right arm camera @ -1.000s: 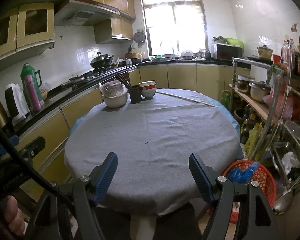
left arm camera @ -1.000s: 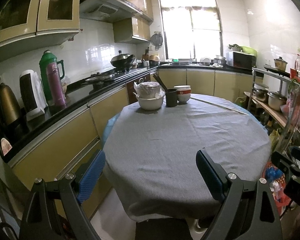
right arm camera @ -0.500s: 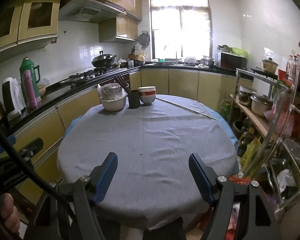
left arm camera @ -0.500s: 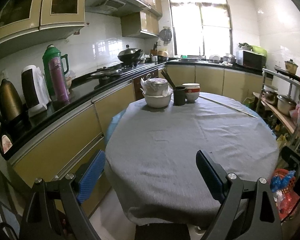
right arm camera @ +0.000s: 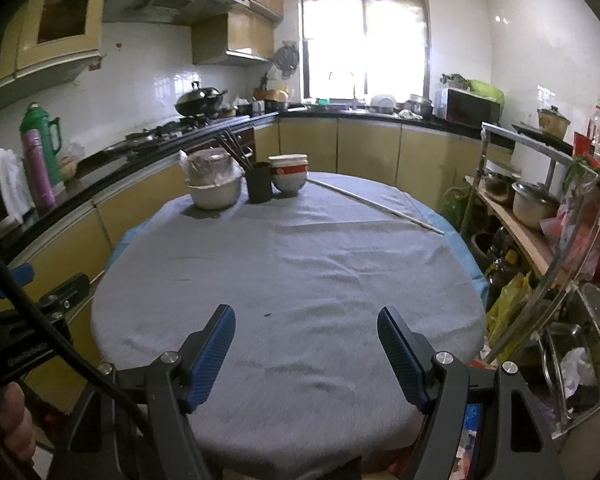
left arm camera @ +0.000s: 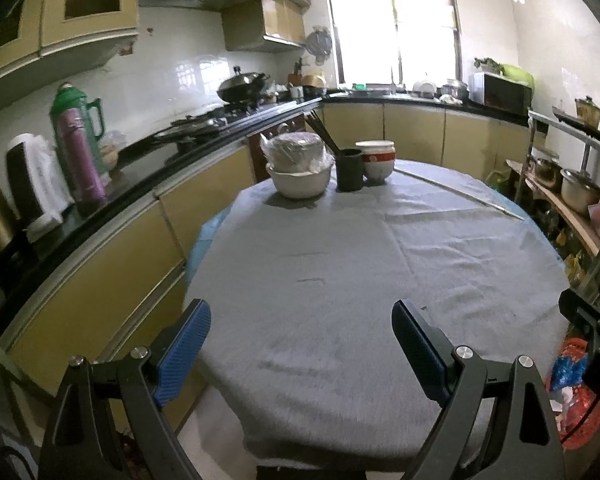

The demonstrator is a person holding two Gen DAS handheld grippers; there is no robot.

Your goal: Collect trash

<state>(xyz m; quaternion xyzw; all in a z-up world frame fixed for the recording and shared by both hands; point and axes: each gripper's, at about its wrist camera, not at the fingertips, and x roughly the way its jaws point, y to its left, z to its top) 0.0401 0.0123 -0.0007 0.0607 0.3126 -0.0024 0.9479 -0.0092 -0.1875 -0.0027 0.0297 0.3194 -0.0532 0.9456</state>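
Over the near edge of a round table draped in grey cloth (left arm camera: pixel 340 260): the left gripper (left arm camera: pixel 300 312), blue-ribbed fingers spread wide, pinching nothing. Same for the right gripper (right arm camera: pixel 306 314): spread wide above the cloth, nothing between the pads.

At the far side of the table, in both views:
- a white bowl topped by a plastic-wrapped dish (left arm camera: pixel 300 182)
- just beside it, a black cup of dark chopsticks (left arm camera: pixel 349 170)
- touching the cup, a stack of red-and-white bowls (left arm camera: pixel 376 162)
- to the right, a long thin pale rod (left arm camera: pixel 460 194) lying flat on the cloth

On the cloth near the grippers, a tiny dark speck (right arm camera: pixel 267 314).

Only in the left wrist view:
- a red mesh waste basket (left arm camera: pixel 580 420) on the floor right of the table, well below the tabletop
- a crumpled blue wrapper (left arm camera: pixel 568 368) resting in it, along with other scraps too blurred to name

In the right wrist view, only slivers of red and blue behind the gripper's frame.

Only in the right wrist view:
- a metal shelf rack at the right holding a crumpled white plastic bag (right arm camera: pixel 578 368)
- a yellow bag (right arm camera: pixel 508 300) between rack and table
- a fingertip of the left hand (right arm camera: pixel 14 420) at the lower left edge

Along the black counter at the left, a green thermos jug (left arm camera: pixel 76 120) behind a purple flask (left arm camera: pixel 80 160).
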